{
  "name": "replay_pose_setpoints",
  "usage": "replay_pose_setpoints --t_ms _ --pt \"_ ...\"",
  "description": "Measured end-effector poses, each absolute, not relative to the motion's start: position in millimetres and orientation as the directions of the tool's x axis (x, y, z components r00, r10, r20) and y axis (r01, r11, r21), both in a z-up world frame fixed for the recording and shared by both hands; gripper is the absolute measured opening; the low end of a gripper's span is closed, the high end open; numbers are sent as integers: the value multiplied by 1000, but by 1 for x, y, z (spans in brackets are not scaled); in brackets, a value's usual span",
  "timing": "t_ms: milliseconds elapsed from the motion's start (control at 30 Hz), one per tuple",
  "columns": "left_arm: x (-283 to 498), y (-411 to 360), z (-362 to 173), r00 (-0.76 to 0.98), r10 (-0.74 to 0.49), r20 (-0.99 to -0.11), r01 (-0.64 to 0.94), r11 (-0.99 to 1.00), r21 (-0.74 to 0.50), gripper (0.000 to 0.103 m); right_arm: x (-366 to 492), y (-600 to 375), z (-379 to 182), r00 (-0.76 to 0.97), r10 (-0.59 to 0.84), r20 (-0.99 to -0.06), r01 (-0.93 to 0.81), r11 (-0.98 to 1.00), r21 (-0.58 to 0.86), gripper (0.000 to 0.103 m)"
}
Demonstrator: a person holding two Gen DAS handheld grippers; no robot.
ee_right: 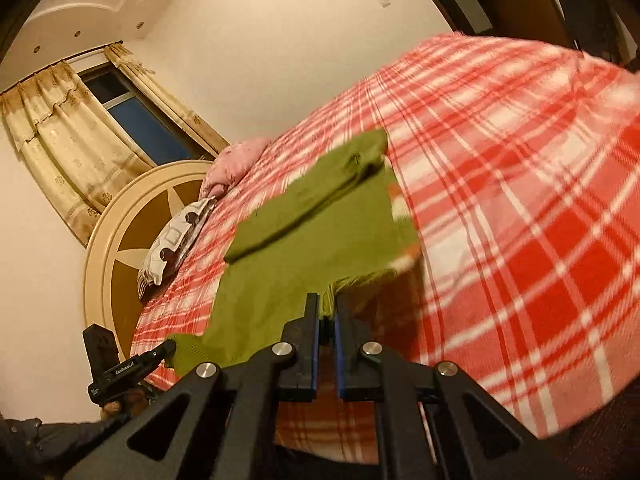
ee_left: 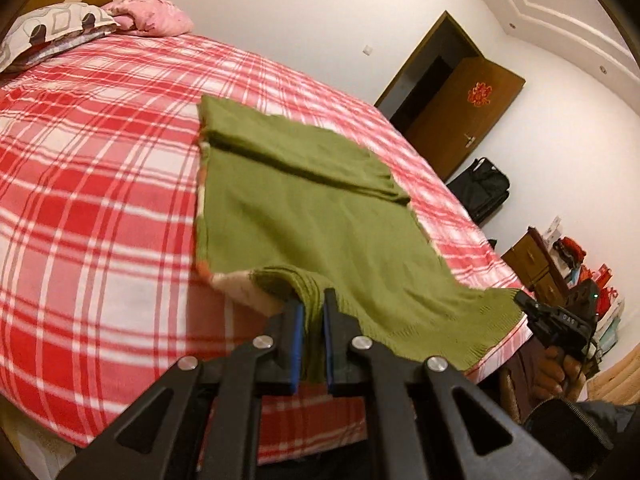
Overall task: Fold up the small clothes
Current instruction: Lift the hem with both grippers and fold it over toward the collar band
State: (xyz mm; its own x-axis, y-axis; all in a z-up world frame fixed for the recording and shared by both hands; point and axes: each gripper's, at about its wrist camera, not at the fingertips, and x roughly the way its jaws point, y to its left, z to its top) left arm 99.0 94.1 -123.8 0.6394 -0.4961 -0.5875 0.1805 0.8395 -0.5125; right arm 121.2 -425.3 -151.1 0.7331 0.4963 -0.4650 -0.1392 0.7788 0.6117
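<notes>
A green knitted garment [ee_left: 300,208] lies flat on the red plaid bed [ee_left: 100,200], with one sleeve folded across its upper part. My left gripper [ee_left: 314,300] is shut on the near hem corner, which is bunched between the blue pads and raised off the bed. At the right edge of the left wrist view, my right gripper [ee_left: 520,298] pinches the other hem corner. In the right wrist view, the right gripper [ee_right: 328,306] is shut on the green hem of the garment [ee_right: 304,240]. The left gripper [ee_right: 170,347] holds the far corner at lower left. A pale, orange-edged underside shows beneath the lifted hem.
Patterned and pink pillows [ee_left: 80,20] lie at the head of the bed by a round headboard [ee_right: 120,260]. A brown door [ee_left: 460,120], a black bag [ee_left: 486,188] and a cluttered wooden dresser [ee_left: 532,260] stand past the bed's right side. A curtained window [ee_right: 120,108] is behind the headboard.
</notes>
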Motion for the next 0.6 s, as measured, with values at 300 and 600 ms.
replay_pose_setpoints --t_ms 300,600 --pt "134 102 -100 699 -467 -542 191 851 -488 9 170 -420 -117 755 497 -427 -184 786 590 5" --pt "190 114 -81 735 -442 -515 181 859 -478 9 236 -415 -86 773 486 -408 -190 791 581 5"
